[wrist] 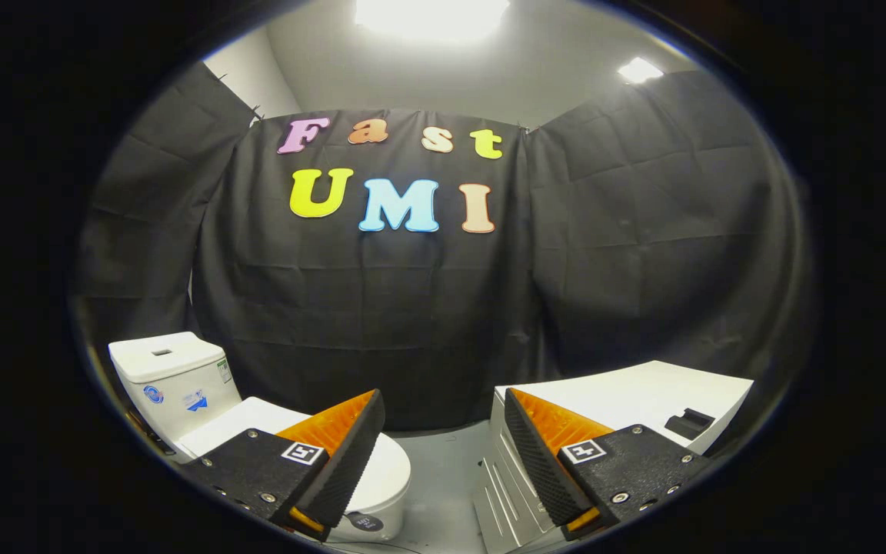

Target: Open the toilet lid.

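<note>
A white toilet [181,385] stands low on the left, its tank [170,373] against the black cloth wall. Its lid [254,423] lies down flat over the bowl, partly hidden behind my left finger [335,454]. My gripper [443,454] is open, held well above and in front of the toilet, with only grey floor showing between its fingers. The right finger [551,462] sits in front of a white cabinet. Nothing is held.
A white cabinet [643,400] with a dark handle [687,423] on top stands to the right of the toilet, with ribbed panels on its side. Grey floor [443,477] runs between toilet and cabinet. Black cloth walls close off the back and sides.
</note>
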The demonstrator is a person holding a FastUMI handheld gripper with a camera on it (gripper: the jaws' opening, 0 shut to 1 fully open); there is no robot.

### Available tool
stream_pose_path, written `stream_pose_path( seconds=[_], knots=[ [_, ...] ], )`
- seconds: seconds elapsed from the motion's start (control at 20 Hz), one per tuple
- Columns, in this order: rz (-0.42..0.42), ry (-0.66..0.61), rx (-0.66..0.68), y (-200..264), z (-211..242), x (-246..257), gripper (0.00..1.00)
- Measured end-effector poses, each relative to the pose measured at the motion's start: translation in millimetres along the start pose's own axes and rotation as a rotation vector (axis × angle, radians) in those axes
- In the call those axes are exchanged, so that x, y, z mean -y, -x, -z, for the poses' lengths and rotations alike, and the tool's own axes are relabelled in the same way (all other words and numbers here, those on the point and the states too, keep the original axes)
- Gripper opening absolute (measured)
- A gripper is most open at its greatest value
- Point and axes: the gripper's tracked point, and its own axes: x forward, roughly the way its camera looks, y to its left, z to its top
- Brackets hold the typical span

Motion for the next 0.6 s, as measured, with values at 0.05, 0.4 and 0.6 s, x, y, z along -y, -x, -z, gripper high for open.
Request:
stream_pose_path(
  seconds=[0.05, 0.4, 0.6],
  knots=[
    [0.0, -0.002, 0.001, -0.4, 0.3, 0.0, 0.96],
    [0.022, -0.029, 0.013, -0.6, -6.6, 0.0, 0.96],
    [-0.005, -0.09, 0.044, -5.4, -22.0, -21.3, 0.96]
  ],
)
